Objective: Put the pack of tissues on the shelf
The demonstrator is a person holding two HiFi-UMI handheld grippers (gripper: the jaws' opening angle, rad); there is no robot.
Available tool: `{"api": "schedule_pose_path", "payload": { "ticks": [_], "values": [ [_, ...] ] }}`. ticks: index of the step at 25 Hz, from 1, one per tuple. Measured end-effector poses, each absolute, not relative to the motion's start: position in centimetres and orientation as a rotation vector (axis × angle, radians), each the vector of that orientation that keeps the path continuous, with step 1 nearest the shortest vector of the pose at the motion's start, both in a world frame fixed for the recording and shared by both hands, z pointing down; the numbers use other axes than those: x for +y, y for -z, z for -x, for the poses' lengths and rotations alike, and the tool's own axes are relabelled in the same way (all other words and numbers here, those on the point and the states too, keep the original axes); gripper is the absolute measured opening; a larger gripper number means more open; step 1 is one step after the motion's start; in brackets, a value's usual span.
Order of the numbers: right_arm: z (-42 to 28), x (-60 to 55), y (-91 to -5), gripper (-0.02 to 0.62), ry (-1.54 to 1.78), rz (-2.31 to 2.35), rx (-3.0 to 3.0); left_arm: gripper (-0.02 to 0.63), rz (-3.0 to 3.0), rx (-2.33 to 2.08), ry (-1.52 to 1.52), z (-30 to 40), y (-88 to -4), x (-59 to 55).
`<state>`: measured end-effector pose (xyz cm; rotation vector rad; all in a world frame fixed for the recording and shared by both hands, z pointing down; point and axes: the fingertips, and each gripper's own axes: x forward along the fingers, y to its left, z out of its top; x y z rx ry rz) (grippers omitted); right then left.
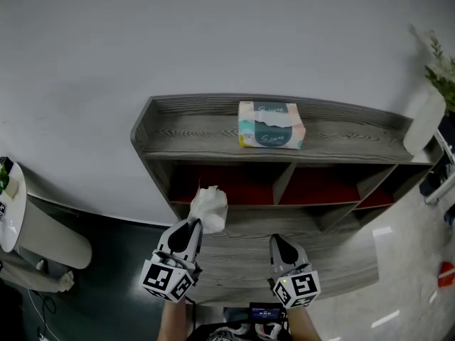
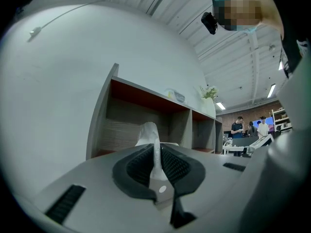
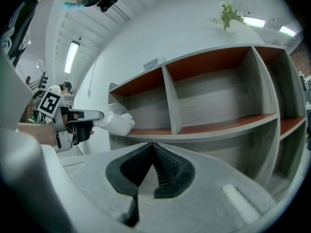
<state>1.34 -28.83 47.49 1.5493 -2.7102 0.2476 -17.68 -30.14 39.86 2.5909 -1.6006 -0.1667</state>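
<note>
A soft white pack of tissues (image 1: 209,208) is pinched at its near edge by my left gripper (image 1: 193,224), which is shut on it. The pack hangs in front of the left compartment of the grey wooden shelf (image 1: 199,130) with red back panels. In the left gripper view the pack (image 2: 148,132) stands thin and upright between the pads of that gripper (image 2: 156,147). My right gripper (image 1: 279,241) is shut with nothing in it, level with the shelf's middle divider. The right gripper view shows its own shut jaws (image 3: 153,147), the left gripper (image 3: 82,115) and the pack (image 3: 115,121) near the middle board's left end.
A patterned tissue box (image 1: 271,125) lies on the shelf's top board. A white vase with a plant (image 1: 425,119) stands at the top board's right end. A white round piece of furniture (image 1: 11,204) sits at the far left. People (image 2: 238,126) stand far off in the room.
</note>
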Motion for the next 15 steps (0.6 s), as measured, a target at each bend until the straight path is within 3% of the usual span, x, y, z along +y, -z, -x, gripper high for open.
{"api": "schedule_pose_path", "payload": {
  "ticks": [15],
  "values": [
    [-0.8,-32.4,-48.2,0.005,-0.282,-1.567,-2.695,0.031,-2.611,-1.626,0.141,18.5,-39.2,-34.1]
  ]
}}
